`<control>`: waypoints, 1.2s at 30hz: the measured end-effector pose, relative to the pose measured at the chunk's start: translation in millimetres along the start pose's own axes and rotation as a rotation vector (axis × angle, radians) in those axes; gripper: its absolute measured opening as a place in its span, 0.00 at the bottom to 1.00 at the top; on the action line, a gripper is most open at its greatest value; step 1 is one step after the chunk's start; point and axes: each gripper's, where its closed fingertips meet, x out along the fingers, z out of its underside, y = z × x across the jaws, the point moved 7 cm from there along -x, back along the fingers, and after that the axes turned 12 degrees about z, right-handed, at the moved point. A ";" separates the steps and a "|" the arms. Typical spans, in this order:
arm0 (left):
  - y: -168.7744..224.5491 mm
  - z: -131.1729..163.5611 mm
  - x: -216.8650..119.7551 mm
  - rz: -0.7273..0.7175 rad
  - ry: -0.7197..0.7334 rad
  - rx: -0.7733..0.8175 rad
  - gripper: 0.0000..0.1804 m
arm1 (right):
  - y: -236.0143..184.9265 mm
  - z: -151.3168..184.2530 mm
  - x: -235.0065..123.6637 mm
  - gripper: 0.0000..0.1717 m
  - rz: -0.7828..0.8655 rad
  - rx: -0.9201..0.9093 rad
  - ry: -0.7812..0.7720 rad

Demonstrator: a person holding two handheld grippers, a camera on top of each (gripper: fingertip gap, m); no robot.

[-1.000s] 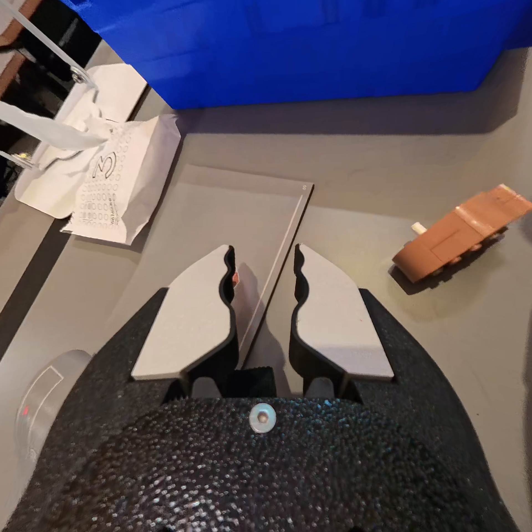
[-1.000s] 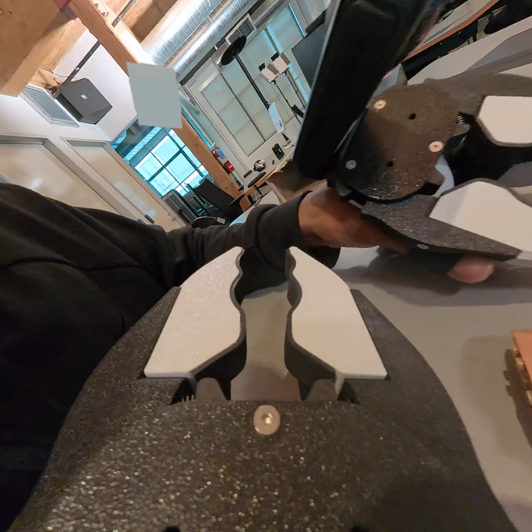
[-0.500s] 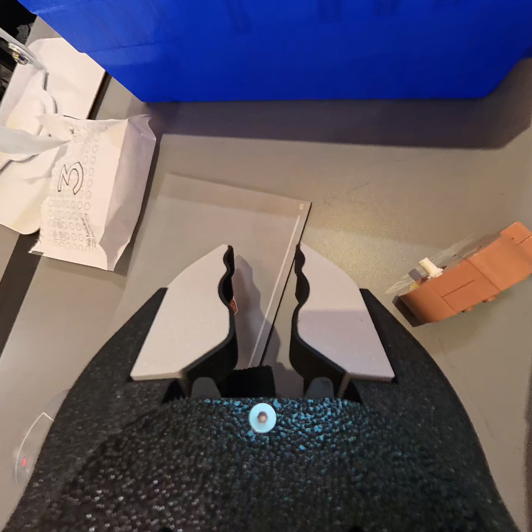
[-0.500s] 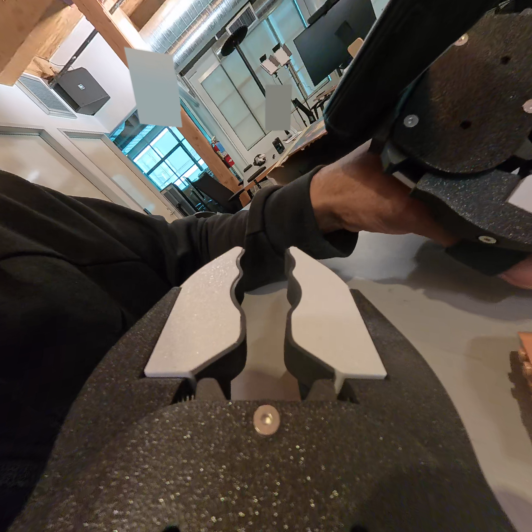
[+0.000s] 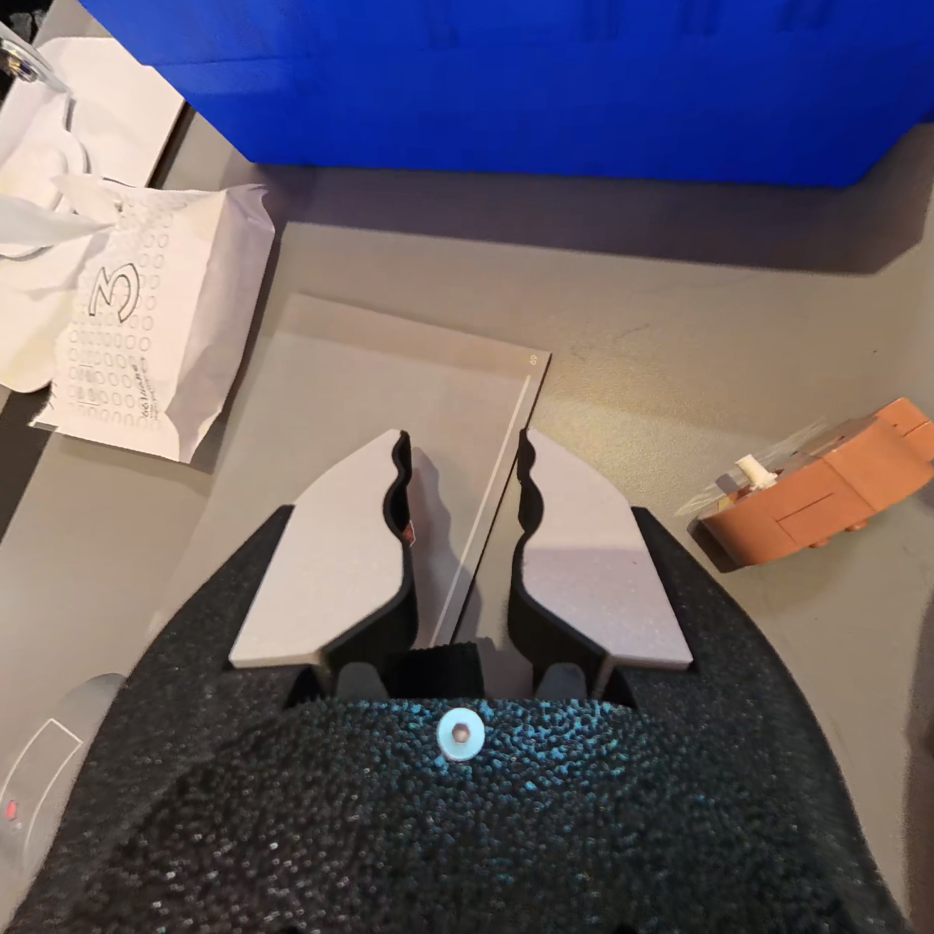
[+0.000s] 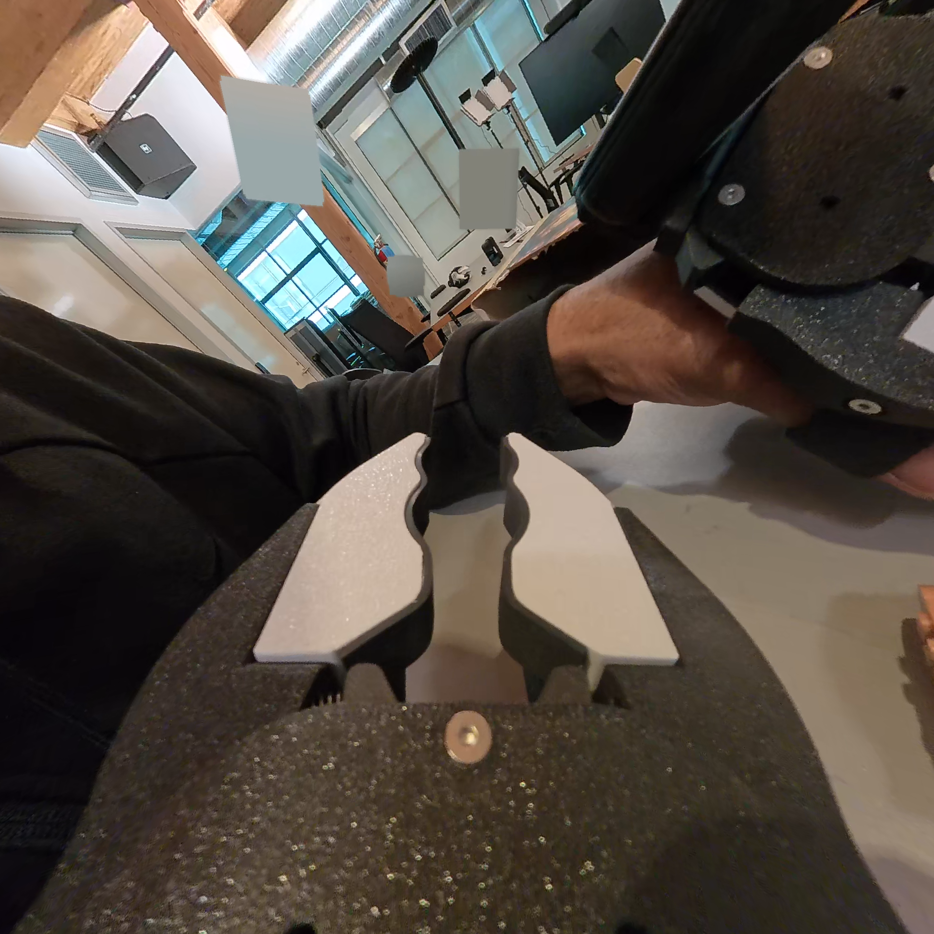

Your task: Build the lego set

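Two hand-held grippers over a grey table, both with nothing in their grasp.

The left gripper (image 5: 461, 439) hangs with fingers apart above a flat grey booklet (image 5: 384, 384); beyond it lie a white paper bag (image 5: 151, 323), a brown brick model (image 5: 829, 500) off to the right, then a blue bin (image 5: 505, 76). The right gripper (image 6: 465, 445), fingers apart, points across the table (image 6: 758, 581) toward a black sleeve (image 6: 485, 374) and the hand (image 6: 642, 348) holding the other tool.

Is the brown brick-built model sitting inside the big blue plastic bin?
No, the brown brick-built model lies on the grey table, apart from the blue plastic bin.
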 end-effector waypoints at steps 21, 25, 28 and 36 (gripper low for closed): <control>-8.7 3.6 -7.9 0.070 0.068 -0.095 0.22 | -1.7 0.8 0.4 0.15 -0.011 -0.008 -0.008; -11.2 4.8 -8.9 0.084 0.082 -0.120 0.22 | -1.8 0.9 0.5 0.14 -0.012 -0.009 -0.008; -11.0 4.8 -8.9 0.087 0.083 -0.120 0.22 | -1.8 0.9 0.5 0.14 -0.013 -0.008 -0.009; -12.0 4.6 -10.2 0.090 0.099 -0.132 0.22 | -1.5 0.8 0.3 0.14 -0.015 -0.005 -0.008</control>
